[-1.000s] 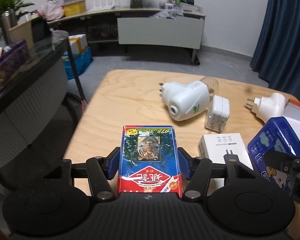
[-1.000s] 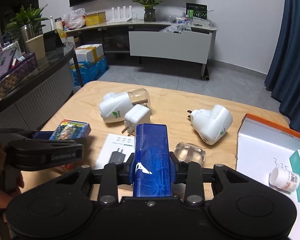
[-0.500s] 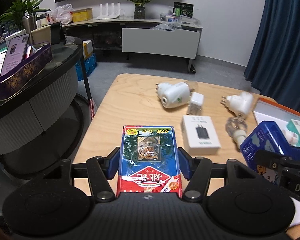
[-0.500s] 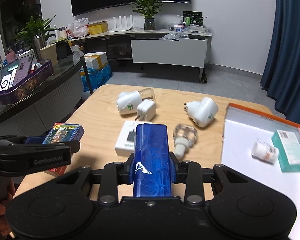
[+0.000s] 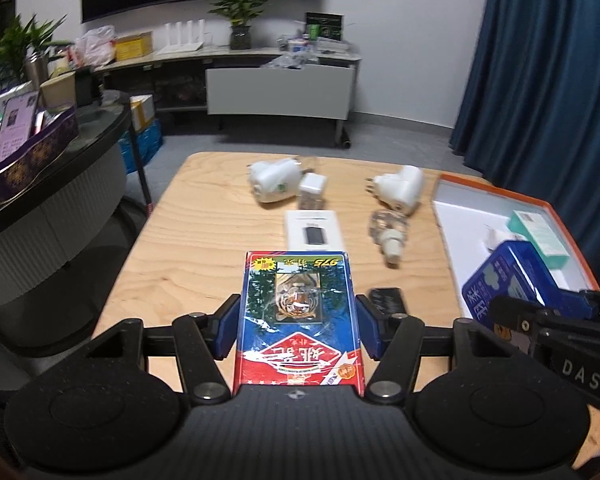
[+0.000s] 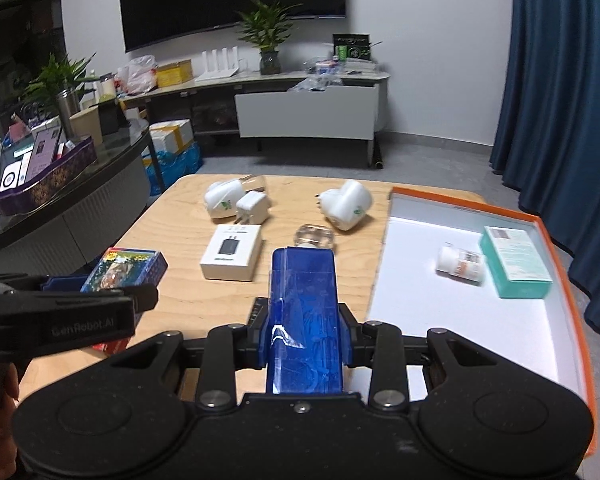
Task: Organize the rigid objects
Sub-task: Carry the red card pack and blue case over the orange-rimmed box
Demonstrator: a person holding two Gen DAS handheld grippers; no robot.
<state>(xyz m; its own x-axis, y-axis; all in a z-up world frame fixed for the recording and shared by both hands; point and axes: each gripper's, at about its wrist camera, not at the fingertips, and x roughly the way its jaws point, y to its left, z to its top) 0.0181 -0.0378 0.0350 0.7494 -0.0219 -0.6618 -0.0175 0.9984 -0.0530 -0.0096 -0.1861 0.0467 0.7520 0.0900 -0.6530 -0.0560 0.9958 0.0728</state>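
My left gripper [image 5: 299,326] is shut on a blue and red card box with a tiger picture [image 5: 298,300], held above the near edge of the wooden table [image 5: 204,240]. At the same height, my right gripper [image 6: 304,326] is shut on a glossy blue box [image 6: 303,280]. Each gripper shows in the other's view: the tiger box [image 6: 120,266] at left, the blue box [image 5: 512,280] at right. An orange-rimmed white tray [image 6: 560,240] lies on the table's right side and holds a teal box [image 6: 516,266] and a white pill bottle [image 6: 462,264].
Two white plug-in devices [image 6: 224,200] [image 6: 348,206], a white charger [image 6: 252,210], a white charger box [image 6: 232,256] and a clear bottle [image 6: 314,236] lie mid-table. A small black item [image 5: 386,298] lies near the front. A dark round counter [image 6: 80,184] stands left, blue curtains right.
Both grippers have drawn back and risen from the table, each still gripping its box. The table objects look smaller, and the whole tray has come into view.
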